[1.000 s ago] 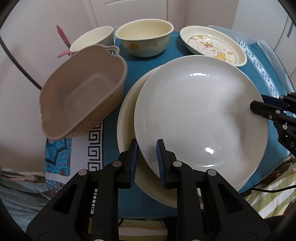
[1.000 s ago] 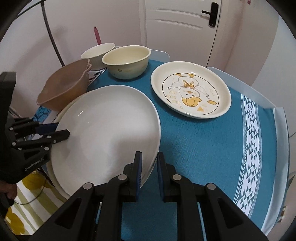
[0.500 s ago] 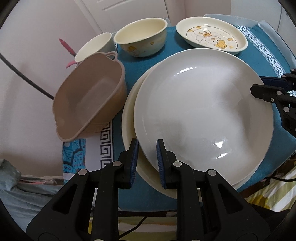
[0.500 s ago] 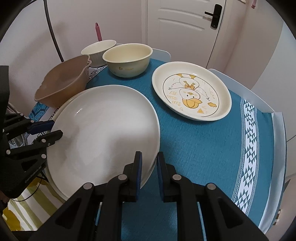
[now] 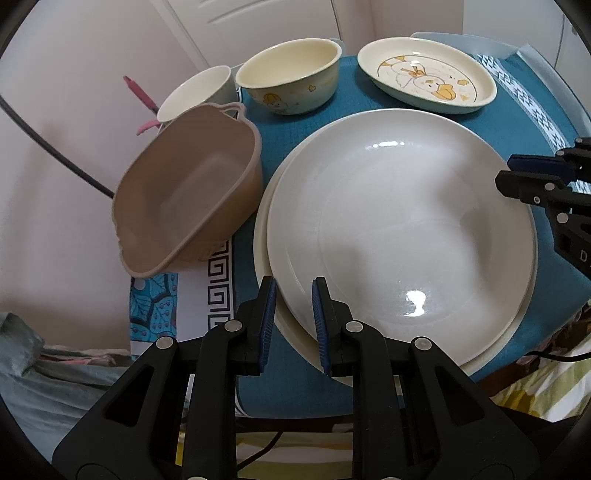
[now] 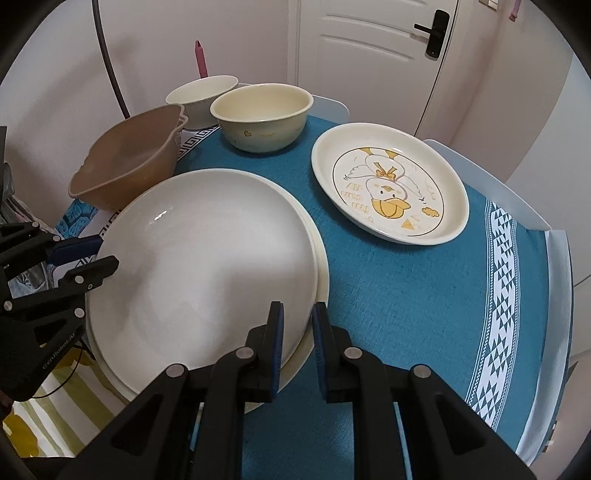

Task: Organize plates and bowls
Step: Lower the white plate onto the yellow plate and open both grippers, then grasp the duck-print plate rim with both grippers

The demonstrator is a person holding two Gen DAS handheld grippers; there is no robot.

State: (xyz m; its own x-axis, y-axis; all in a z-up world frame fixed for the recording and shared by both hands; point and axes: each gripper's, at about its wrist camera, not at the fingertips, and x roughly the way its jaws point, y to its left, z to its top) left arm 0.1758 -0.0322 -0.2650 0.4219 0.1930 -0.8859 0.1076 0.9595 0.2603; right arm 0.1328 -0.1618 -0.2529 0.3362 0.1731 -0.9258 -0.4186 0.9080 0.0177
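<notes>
While both grippers pinch the big white plate (image 5: 399, 229) by opposite rims, left gripper (image 5: 293, 314) at 6 o'clock in its view, right gripper (image 6: 297, 332) likewise, it sits on a cream plate (image 5: 264, 258). Duck plate (image 6: 388, 188) is at 1 o'clock, cream bowl (image 6: 260, 116) at 12.

Pale pink walls (image 6: 55, 55) stand behind the table, with a white panelled door (image 6: 362, 55) (black lever handle (image 6: 432, 31)) beyond its far edge. A dark cable (image 6: 109, 55) crosses the wall.

Hidden and cut off

The cream plate (image 5: 263, 236) is mostly covered by the white plate (image 5: 399, 236); the pink tool (image 6: 200, 59) is half hidden behind the cup (image 6: 201, 94).
</notes>
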